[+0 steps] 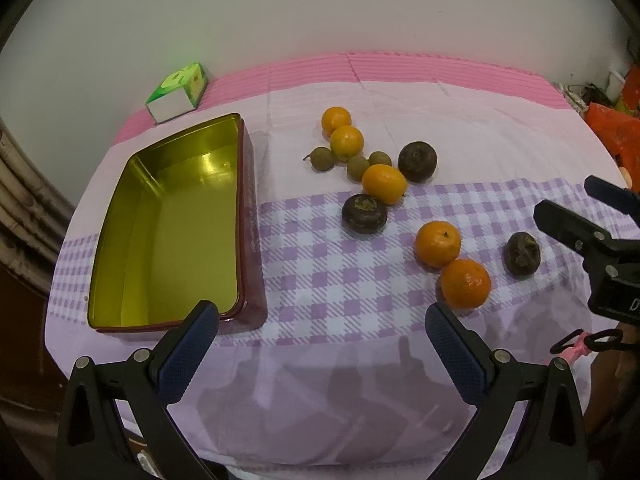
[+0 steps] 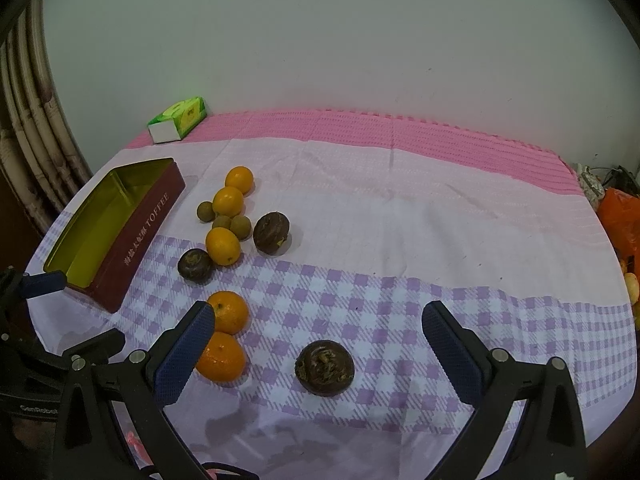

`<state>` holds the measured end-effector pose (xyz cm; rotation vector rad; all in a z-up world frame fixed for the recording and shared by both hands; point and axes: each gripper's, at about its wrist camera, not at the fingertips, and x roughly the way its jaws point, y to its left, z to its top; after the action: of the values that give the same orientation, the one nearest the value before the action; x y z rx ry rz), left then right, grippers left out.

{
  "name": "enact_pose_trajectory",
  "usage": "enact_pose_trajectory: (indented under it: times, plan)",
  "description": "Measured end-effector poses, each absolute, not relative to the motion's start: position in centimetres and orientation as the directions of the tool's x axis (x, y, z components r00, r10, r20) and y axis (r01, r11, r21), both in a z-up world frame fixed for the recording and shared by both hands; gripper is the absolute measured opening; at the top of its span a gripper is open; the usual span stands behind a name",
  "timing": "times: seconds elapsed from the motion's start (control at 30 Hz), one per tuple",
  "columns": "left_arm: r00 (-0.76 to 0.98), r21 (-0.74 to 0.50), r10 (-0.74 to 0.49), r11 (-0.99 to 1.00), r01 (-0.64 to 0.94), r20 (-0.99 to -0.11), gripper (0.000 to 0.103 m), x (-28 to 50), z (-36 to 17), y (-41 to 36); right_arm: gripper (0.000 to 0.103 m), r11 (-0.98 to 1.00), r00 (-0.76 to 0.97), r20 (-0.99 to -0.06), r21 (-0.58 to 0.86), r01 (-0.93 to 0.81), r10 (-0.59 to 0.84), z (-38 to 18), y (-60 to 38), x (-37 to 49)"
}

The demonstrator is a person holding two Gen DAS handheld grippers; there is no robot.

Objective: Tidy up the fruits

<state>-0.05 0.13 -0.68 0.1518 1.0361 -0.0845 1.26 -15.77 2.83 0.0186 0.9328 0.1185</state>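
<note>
- Right now both tools hover low over the near edge of the table [image 1: 320, 400]: the left gripper [image 1: 322, 320] has its blue pads spread wide with nothing between them, and the right gripper [image 2: 318, 322] is just as wide apart and empty.
- Fruit sits loose on the cloth: five oranges [image 1: 437, 243], three dark round fruits [image 1: 364, 213] and three small greenish-brown ones [image 1: 358, 167], in a scattered line running from mid-table toward the near right.
- Nearest the right gripper lies one dark fruit [image 2: 324, 367], framed between its fingers in the right wrist view but not touched.
- Two oranges touch each other just beside the right gripper's left finger [image 2: 184, 354].
- Off to the left stands the open tin [image 1: 120, 216], gold inside, maroon outside, nothing in it; its near corner sits just by the left gripper's left finger [image 1: 188, 352].
- Between tin and fruit runs a bare strip of checked cloth [image 1: 320, 264]; the right half of the table is open too.
- Back left, a green tissue box [image 1: 178, 92] rests by the plain wall [image 1: 320, 8].
- Beyond the right edge, orange bags [image 2: 620, 220] crowd in.
</note>
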Motion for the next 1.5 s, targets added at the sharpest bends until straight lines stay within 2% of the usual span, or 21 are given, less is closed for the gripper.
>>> enact_pose_trajectory:
  times: [1.5]
  plan:
    - [0.499, 0.101, 0.037, 0.990, 0.102, -0.866, 0.102, -0.05, -0.93, 0.88, 0.103, 0.993, 0.577, -0.809, 0.077, -0.092, 0.116, 1.99, -15.58, 0.96]
